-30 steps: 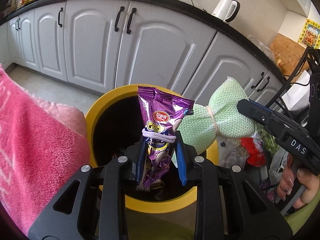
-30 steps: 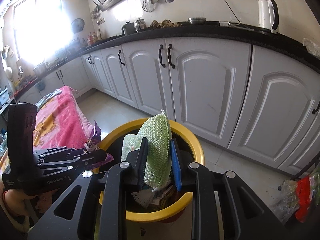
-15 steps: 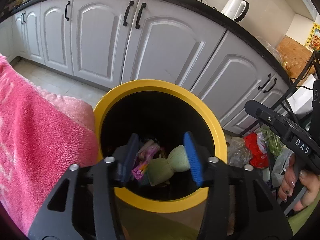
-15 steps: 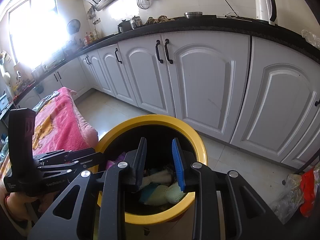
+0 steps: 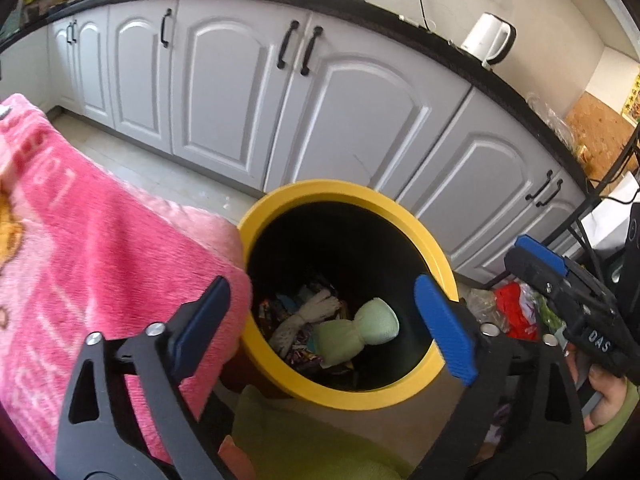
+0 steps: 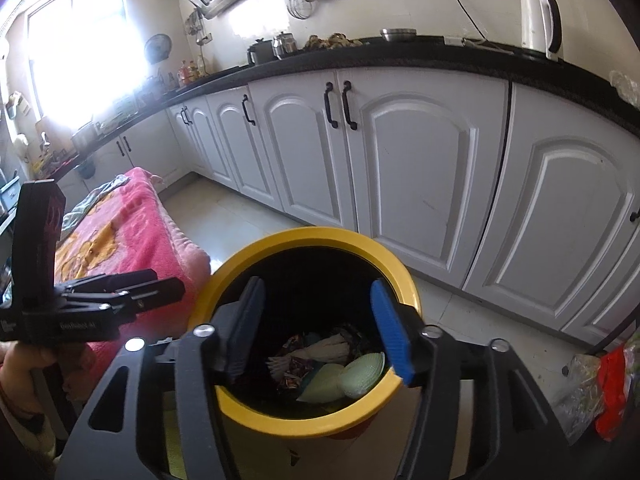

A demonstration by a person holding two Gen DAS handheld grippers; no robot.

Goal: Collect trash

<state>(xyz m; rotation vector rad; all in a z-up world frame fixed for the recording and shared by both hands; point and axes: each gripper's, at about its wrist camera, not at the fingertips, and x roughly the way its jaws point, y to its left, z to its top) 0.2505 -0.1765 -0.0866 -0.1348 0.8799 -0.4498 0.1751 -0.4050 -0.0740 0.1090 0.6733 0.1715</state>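
Both my jaws hang over the round yellow-rimmed black trash bin [image 5: 347, 295], nothing between them. My left gripper [image 5: 320, 332] has just been opening and stands very wide; my right gripper [image 6: 320, 330] has just been opening too, about halfway, empty. The pale green mesh cloth bundle [image 5: 358, 336] lies inside the bin at 5 o'clock of its opening, beside the crumpled purple snack wrapper [image 5: 300, 354] at 7 o'clock.

Risks, my guess: left jaws are wide, one pad just beside the pink fleece blanket [image 5: 100, 264] at 9 o'clock of the bin, so pulling back could snag the fleece. The grippers are near each other and could knock together. Clipping the rim may tip the bin. More trash isn't visible here.
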